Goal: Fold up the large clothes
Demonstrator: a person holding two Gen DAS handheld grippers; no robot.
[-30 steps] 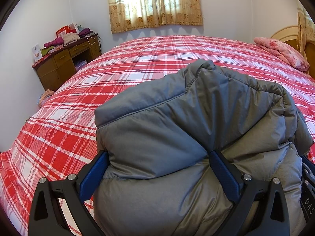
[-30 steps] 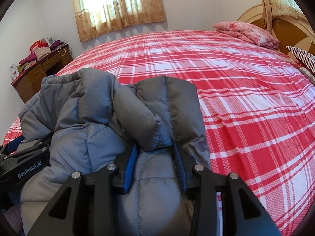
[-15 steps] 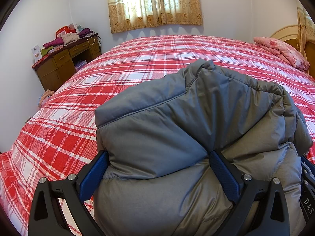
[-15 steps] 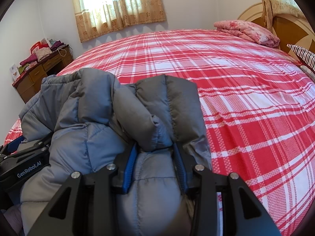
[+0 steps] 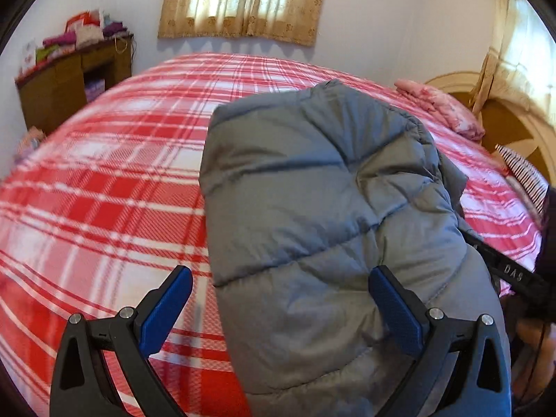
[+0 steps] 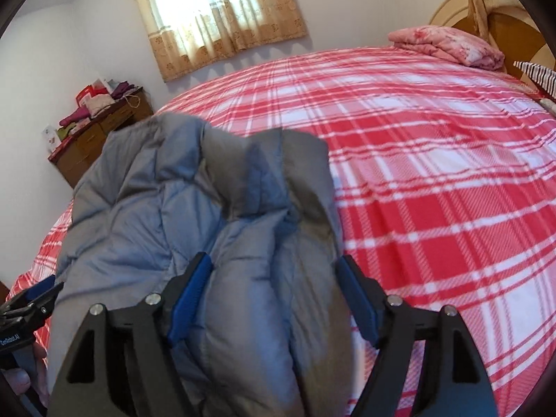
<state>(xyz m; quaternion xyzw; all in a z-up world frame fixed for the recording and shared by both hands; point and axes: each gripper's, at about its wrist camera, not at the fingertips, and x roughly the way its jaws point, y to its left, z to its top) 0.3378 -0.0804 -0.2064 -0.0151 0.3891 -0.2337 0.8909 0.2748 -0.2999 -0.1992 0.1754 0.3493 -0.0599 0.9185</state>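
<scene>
Across the red plaid bed [image 6: 434,208] the folded grey puffer jacket [image 5: 312,208] now lies let go near its close edge: the right gripper [image 6: 274,299] has just been opening, its jaws astride the bundle without pinching, and the left gripper [image 5: 278,309], clamped a second ago, gapes beside it, so the fold looks finished

Both cameras sit just behind their own fingers, tilted down across the bed [image 5: 104,180] toward the curtained window [image 5: 243,0] at the top of each frame. Each looks from very near onto the grey padded jacket [image 5: 312,208], which fills the lower centre. Both also catch the dresser [image 6: 100,142] at left.
</scene>
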